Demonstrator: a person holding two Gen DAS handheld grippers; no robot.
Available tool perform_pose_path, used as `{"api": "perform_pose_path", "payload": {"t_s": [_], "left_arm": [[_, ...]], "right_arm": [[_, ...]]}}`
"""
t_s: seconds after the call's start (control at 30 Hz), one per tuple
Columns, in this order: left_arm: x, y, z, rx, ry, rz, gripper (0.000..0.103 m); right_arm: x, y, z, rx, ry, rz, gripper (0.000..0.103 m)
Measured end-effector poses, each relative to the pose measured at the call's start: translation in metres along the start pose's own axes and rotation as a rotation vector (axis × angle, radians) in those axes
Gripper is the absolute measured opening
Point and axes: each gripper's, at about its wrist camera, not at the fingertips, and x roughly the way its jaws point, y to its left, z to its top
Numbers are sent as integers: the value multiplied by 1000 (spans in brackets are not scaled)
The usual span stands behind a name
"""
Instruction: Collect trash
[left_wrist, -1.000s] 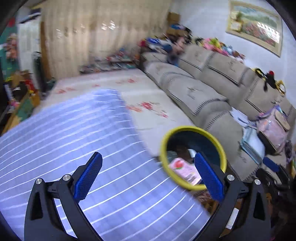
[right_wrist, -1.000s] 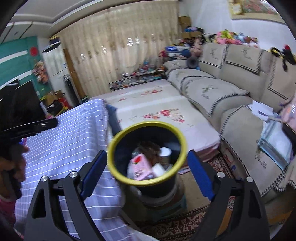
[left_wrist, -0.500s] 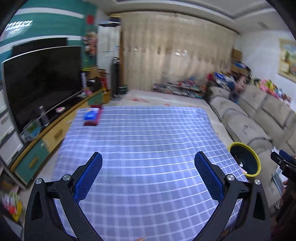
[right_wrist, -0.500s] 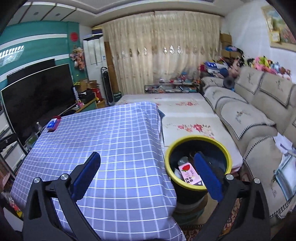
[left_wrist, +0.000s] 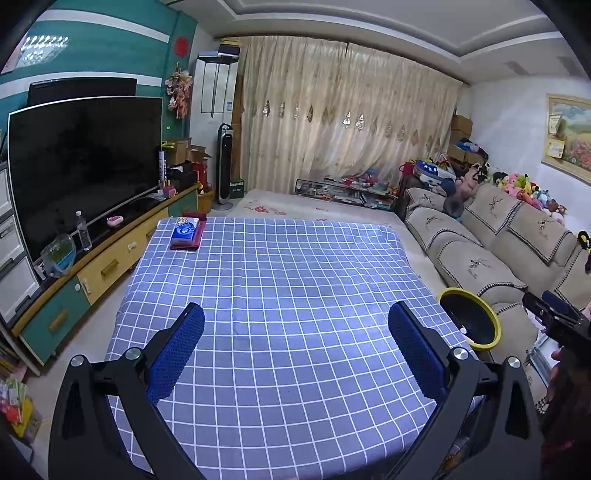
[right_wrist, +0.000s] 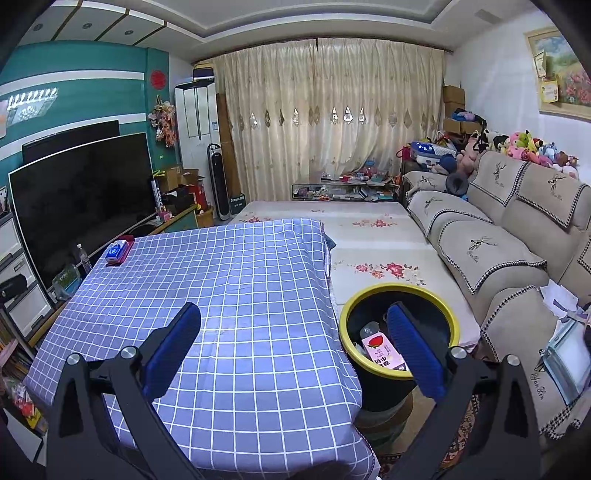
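Both grippers' fingers (left_wrist: 177, 350) (right_wrist: 173, 349) apart, empty; carton (right_wrist: 382, 352) in bin (right_wrist: 345, 314) looks light, crushable; tissue pack (left_wrist: 185, 230) on bench (left_wrist: 295, 295) soft, best pinched across sides.

Brightness: evenly lit room, both views sharp, no motion blur.
Source: daylight glows through the closed curtains (left_wrist: 347, 122) at 12 o'clock; brightest patches sit low on the fabric.
Glare: a pale sheen lies on the checked tablecloth (left_wrist: 280, 295) toward 3 o'clock; ceiling lights mirror in the green wall panel (right_wrist: 31, 101) at 10 o'clock.
Shadows: soft, faint under the gripper fingers; the trash bin (right_wrist: 400, 295) interior is dark.
Dark areas: television screen (left_wrist: 81, 166) near black.
Distortion: strong fisheye bending at edges, black vignette in the corners.
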Motion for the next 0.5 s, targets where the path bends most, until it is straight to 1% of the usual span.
{"api": "perform_pose_path", "payload": {"t_s": [0.27, 0.5], "left_arm": [[7, -11, 0, 9, 6, 15, 98], [14, -16, 1, 13, 22, 9, 98]], "right_arm": [[3, -5, 0, 12, 0, 3, 96], [7, -6, 1, 17, 3, 5, 96]]}}
